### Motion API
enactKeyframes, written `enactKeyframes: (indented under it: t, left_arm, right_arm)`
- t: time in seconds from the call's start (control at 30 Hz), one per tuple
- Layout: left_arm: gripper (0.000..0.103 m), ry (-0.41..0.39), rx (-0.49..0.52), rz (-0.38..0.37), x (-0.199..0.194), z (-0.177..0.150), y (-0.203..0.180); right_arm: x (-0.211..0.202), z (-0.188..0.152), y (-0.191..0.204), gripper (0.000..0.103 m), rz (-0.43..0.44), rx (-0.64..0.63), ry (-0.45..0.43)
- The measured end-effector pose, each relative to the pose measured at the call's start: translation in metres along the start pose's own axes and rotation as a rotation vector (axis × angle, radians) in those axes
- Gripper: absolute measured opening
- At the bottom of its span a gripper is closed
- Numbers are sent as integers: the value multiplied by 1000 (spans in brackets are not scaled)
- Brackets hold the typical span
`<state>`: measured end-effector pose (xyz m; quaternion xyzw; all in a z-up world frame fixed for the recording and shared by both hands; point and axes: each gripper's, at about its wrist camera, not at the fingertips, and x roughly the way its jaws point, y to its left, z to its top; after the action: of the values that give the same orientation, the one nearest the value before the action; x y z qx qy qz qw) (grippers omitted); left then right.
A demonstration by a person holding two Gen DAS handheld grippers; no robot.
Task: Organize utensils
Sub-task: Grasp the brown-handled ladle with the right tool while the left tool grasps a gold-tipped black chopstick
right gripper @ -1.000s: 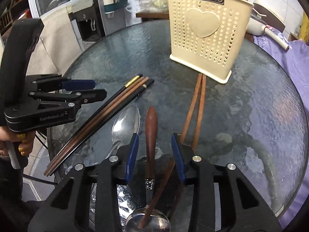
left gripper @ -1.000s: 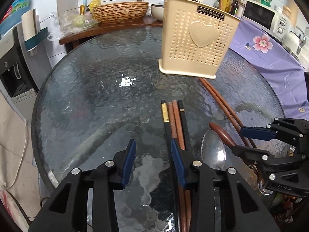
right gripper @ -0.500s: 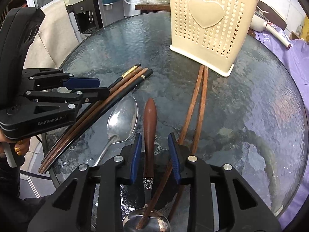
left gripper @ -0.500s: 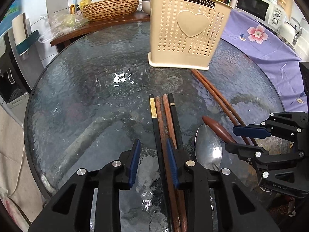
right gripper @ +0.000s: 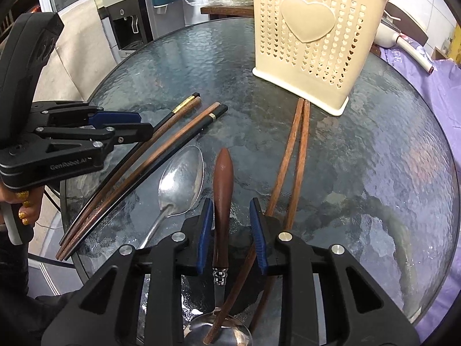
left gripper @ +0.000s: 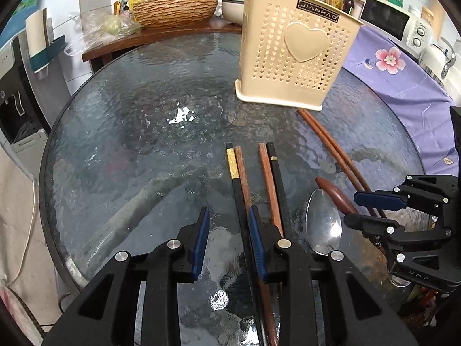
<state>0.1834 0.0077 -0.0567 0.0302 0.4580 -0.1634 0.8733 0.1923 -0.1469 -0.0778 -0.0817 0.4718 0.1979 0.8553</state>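
Note:
A beige perforated utensil holder (left gripper: pixel 296 54) (right gripper: pixel 317 37) stands at the far side of the round glass table (left gripper: pixel 129 144). Black and brown chopsticks (left gripper: pixel 250 181) (right gripper: pixel 161 150) lie split into two pairs. My left gripper (left gripper: pixel 227 222) is open; the left pair runs between its fingers, against the right one. It also shows in the right wrist view (right gripper: pixel 138 129). A metal spoon (left gripper: pixel 324 222) (right gripper: pixel 181 181), a wooden-handled spoon (right gripper: pixel 222 190) and two long brown chopsticks (right gripper: pixel 294 155) lie to the right. My right gripper (right gripper: pixel 230 216) is open around the wooden handle.
A wooden counter (left gripper: pixel 161 31) with a woven basket (left gripper: pixel 175 8) stands behind the table. A purple flowered cloth (left gripper: pixel 403 80) covers a surface at right, with a microwave (left gripper: pixel 394 17) behind. A water dispenser (right gripper: pixel 126 20) stands at left.
The chopstick bundle has split into two pairs, with my left gripper's right finger between them. My right gripper has stayed around the wooden handle and opened a little wider than half a second ago.

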Motion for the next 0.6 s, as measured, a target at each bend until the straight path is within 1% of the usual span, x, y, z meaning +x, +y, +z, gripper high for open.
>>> enactKeyframes:
  t: [0.13,0.33,0.4,0.5,0.6]
  left_arm:
    - [27,-1,5,8,1,2,-1]
    - [27,20,53,42,8,14,-4]
    - [27,29,60,35,10,17,-3]
    - [27,41,37,-4,13,22,2]
    - [27,36,22,-4,13,22,9]
  right_arm:
    - [1,1,2,27,-10,-7,3]
    - [4,5,4,27,-21,-11,17]
    - [5,7,5,27,-22,-14,20]
    - [5,7,4,27,-18,-15,17]
    - [4,6,3,27,-15,-11,15]
